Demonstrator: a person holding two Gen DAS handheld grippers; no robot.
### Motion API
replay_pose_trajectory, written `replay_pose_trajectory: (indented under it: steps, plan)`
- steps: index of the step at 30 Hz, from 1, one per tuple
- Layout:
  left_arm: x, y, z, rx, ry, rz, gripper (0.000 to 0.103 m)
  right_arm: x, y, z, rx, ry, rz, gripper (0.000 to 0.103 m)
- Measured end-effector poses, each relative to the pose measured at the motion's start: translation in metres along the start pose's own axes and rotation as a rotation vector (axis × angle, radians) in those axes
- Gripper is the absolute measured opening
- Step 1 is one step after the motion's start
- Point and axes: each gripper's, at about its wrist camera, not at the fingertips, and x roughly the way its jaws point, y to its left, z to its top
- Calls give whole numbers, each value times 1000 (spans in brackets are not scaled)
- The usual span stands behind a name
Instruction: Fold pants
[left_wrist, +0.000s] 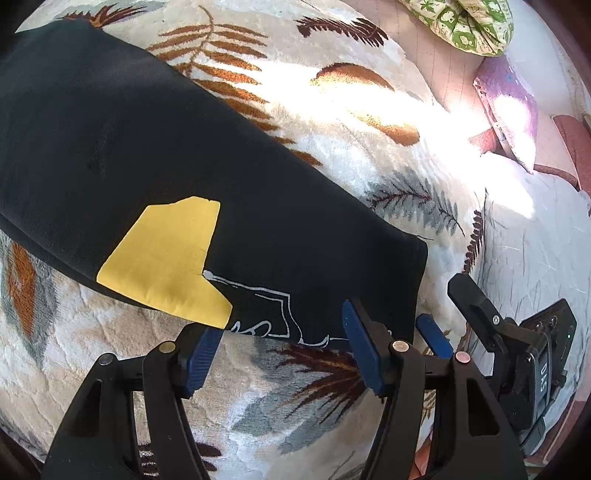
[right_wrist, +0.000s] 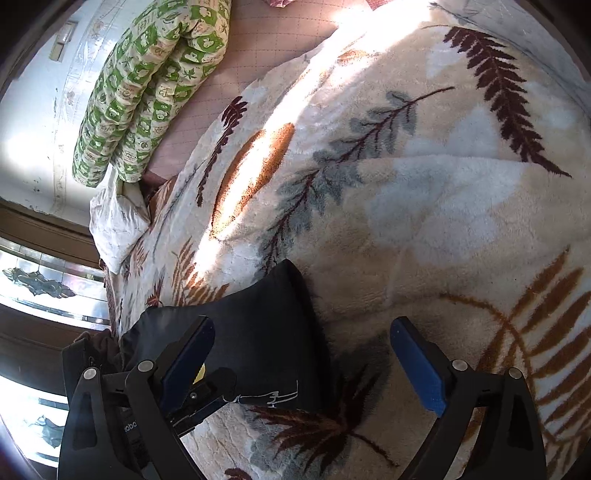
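item: black pants (left_wrist: 155, 155), yellow patch (left_wrist: 166, 258) and white line print, laid flat on my leaf-pattern fleece blanket (left_wrist: 332, 110), hem end nearest me. my left gripper (left_wrist: 284, 354): jaws wide, holding nothing, just over the hem edge near the print. my right gripper (right_wrist: 303, 362): jaws wide, empty, beside the hem corner; it shows in the left view too. also: green patterned quilt (right_wrist: 147, 85) and a purple pillow (left_wrist: 509, 103) at the far end.
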Motion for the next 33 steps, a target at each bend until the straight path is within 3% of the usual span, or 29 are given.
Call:
replay_pose_trajectory:
  steps: [3, 6, 12, 13, 14, 18, 20, 22, 24, 33]
  plan:
    - [3, -4, 4, -1, 5, 18, 62, -1, -6, 0, 36, 0, 43, 97]
    - [3, -3, 4, -9, 15, 6, 51, 3, -10, 0, 79, 13, 120, 97]
    - [2, 0, 4, -30, 31, -19, 51, 22, -8, 9, 129, 36, 196, 96]
    - [2, 0, 4, -33, 31, -20, 51, 25, -7, 11, 139, 48, 222, 93]
    - [2, 0, 3, -36, 31, -20, 51, 29, -7, 13, 146, 62, 237, 80]
    - [2, -2, 1, -23, 21, -18, 51, 42, -7, 15, 127, 121, 180, 49]
    - [4, -3, 2, -19, 11, -8, 50, 41, -12, 15, 137, 121, 151, 16]
    - [5, -5, 4, -12, 15, 3, 30, 40, -19, 12, 149, 121, 168, 14]
    - [7, -4, 8, -11, 44, -23, 19, 37, -19, 8, 140, 109, 166, 13]
    - [-8, 10, 15, -29, 92, -140, 10, 13, -1, -2, 154, 59, 211, 11]
